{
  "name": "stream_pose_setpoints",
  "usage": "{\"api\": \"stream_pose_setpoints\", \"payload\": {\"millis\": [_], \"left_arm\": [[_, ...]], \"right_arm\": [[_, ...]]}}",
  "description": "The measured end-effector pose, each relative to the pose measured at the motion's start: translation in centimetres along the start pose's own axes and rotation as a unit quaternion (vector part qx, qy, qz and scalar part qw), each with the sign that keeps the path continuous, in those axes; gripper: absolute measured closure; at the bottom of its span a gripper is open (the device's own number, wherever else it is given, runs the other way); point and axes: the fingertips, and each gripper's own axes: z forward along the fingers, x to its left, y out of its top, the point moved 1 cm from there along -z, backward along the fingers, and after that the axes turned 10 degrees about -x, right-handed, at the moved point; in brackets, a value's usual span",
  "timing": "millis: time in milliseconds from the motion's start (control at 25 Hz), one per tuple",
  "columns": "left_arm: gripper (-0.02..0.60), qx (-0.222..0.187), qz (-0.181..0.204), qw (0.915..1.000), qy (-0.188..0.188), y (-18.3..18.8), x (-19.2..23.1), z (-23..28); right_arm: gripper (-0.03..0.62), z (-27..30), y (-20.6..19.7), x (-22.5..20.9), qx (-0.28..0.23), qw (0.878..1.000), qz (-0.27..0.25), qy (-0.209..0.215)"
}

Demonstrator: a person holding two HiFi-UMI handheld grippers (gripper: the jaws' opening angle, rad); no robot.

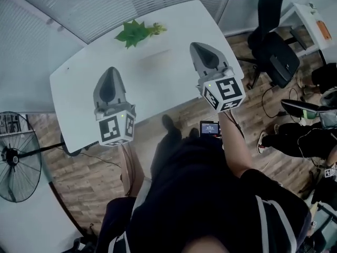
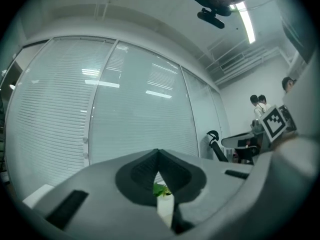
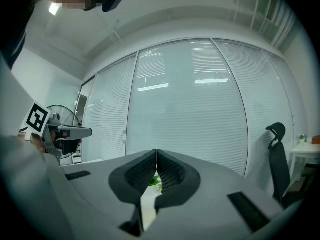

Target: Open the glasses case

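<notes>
While ribbed left tongs [image 1: 112, 70] and right tongs [image 1: 195, 46] sit pressed together, smooth white table [image 1: 158, 75].

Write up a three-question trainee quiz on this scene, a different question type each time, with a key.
1. True or false: the right gripper has its jaws wide apart.
2. Which of these lies on the white table? A) a red mug B) a leafy green sprig C) an open book
3. Fill in: in the head view, the standing fan is on the ___ side.
Key: 1 false, the jaws are closed together; 2 B; 3 left.
</notes>
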Motion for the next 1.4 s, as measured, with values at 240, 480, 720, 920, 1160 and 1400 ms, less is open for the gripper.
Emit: {"api": "stream_pose_setpoints", "payload": {"millis": [240, 480, 720, 920, 1160, 1400], "left_arm": [[0.581, -0.003, -0.029, 0.9995, -0.013, -1.6, 4.2, 4.1], [0.581, -0.002, -0.032, 0.9993, -0.017, -2.5, 5.2, 6.4], [0.581, 0.000, -0.020, 0.9997, -0.017, -2.0, 4.5, 8.2], [0.581, 0.004, -0.015, 0.9998, -0.013, -2.1, 3.8, 8.6], [0.581, 0.011, -0.018, 0.9998, -0.006, -2.3, 3.4, 8.3], [0.581, 0.012, -0.019, 0.9997, 0.002, -2.3, 3.1, 8.2]], "right_arm": [[0.579, 5.3, -1.0, 0.4, 0.020, 1.000, -0.007, -0.007], [0.579, 7.1, -3.0, 0.1, 0.042, 0.999, -0.006, -0.005], [0.579, 8.1, -5.0, -1.6, 0.054, 0.998, 0.015, -0.003], [0.579, 8.4, -6.0, -2.6, 0.055, 0.998, 0.023, 0.000], [0.355, 8.7, -7.5, -2.6, 0.065, 0.997, 0.023, 0.018], [0.355, 8.8, -7.8, -3.1, 0.058, 0.998, 0.020, 0.013]]}}
